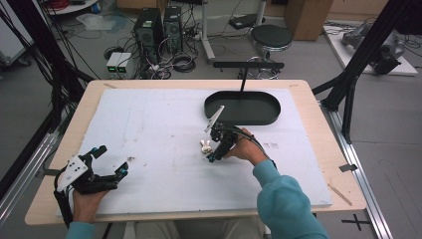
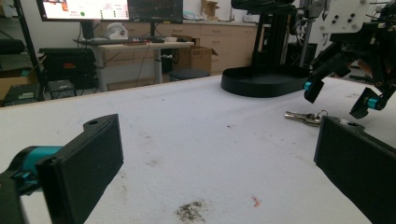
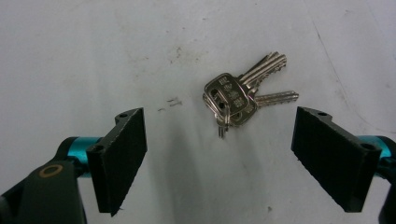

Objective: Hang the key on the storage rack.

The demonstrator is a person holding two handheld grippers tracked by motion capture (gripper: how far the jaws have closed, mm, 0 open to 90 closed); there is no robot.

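White matte table (image 3: 93, 46); both claws gape wide, empty; right claw (image 3: 219, 158) over metal keys (image 3: 240, 95).

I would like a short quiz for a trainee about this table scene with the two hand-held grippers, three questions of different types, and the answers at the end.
1. True or false: the right gripper is shut on the keys.
2. What lies on the white mat under the right gripper? A) a pen B) a bunch of keys C) a cup
3. Fill in: the black tray stands at the ____ side of the table from the person.

Key
1. False: its jaws stand open above the keys.
2. B
3. far; the left gripper rests open at the near left.
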